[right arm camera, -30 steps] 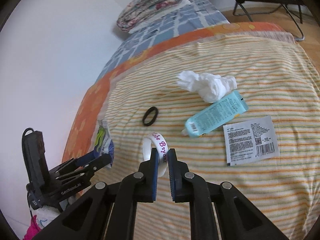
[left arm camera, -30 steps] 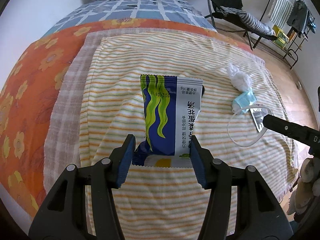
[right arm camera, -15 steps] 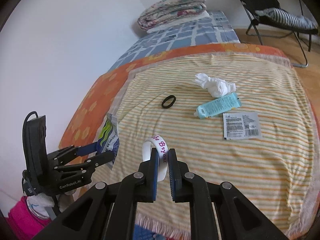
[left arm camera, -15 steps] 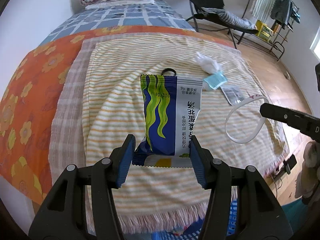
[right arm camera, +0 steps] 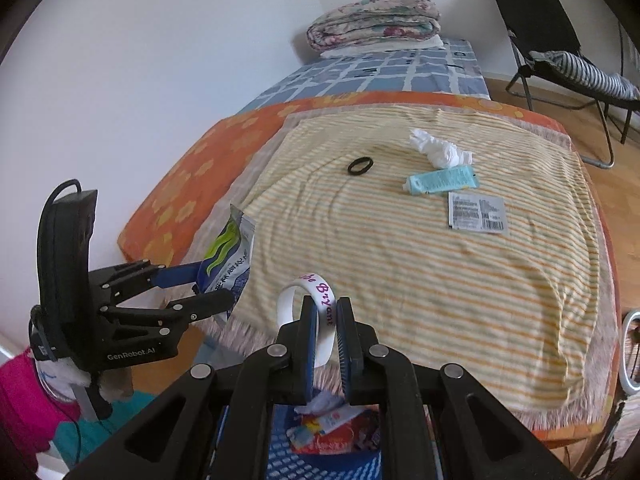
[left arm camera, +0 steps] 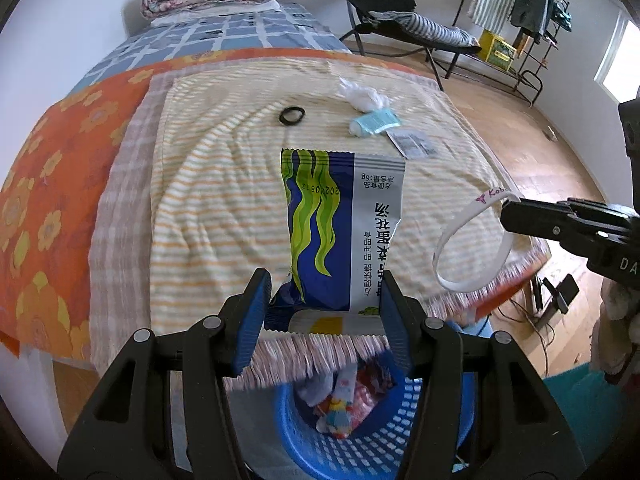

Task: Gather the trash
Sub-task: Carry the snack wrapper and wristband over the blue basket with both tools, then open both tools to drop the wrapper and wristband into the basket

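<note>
My left gripper [left arm camera: 322, 300] is shut on a blue, green and white snack wrapper [left arm camera: 344, 232] and holds it upright above a blue trash basket [left arm camera: 372, 440]. My right gripper [right arm camera: 326, 320] is shut on a white wristband with purple lettering [right arm camera: 320, 312], also over the basket [right arm camera: 332, 452]. The wristband [left arm camera: 472, 240] and the right gripper's tip [left arm camera: 508, 212] show at the right of the left wrist view. The left gripper [right arm camera: 216, 284] with the wrapper [right arm camera: 230, 256] shows at the left of the right wrist view. On the striped blanket lie a crumpled tissue [right arm camera: 440, 148], a teal tube [right arm camera: 442, 180], a silver sachet [right arm camera: 476, 212] and a black hair tie [right arm camera: 360, 166].
The basket on the floor at the bed's fringed near edge [left arm camera: 320, 348] holds several pieces of trash. A folded quilt [right arm camera: 372, 20] lies at the far end of the bed. A black folding chair [left arm camera: 400, 12] and a clothes rack [left arm camera: 532, 8] stand on the wooden floor to the right.
Both grippers have pulled back from the blanket toward the bed's near edge, carrying the wrapper and the wristband. The blue basket has come into view below them.
</note>
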Available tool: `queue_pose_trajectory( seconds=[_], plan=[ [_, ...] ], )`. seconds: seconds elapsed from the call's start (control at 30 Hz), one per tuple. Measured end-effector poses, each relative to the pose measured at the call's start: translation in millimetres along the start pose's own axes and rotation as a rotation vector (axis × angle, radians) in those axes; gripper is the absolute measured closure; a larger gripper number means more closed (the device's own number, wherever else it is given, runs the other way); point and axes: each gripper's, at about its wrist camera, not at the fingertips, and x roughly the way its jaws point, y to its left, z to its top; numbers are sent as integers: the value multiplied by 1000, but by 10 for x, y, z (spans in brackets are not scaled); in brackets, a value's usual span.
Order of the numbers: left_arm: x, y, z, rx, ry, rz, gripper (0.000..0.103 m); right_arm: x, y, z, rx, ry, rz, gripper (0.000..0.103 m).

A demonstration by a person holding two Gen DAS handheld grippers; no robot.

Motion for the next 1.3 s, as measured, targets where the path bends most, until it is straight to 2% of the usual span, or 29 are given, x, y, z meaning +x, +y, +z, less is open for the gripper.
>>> queue_pose_trajectory(
  seconds=[0.33,0.63,0.87,1.3],
  plan=[
    [-82,-124,-433,18,19,-16,48,-18,128,-462,-47,57,-25,95],
    [-70,-278,-714,46,42,-24,48,75,75,-834,-20,108,-40,95],
    [-15,-331,-886,56,72,-35,48,142,9,-1023,8,138,-52,95],
    [54,-373,-1062,67,108,-40,47,201,26,-1146,10,158,-62,91]
  ],
)
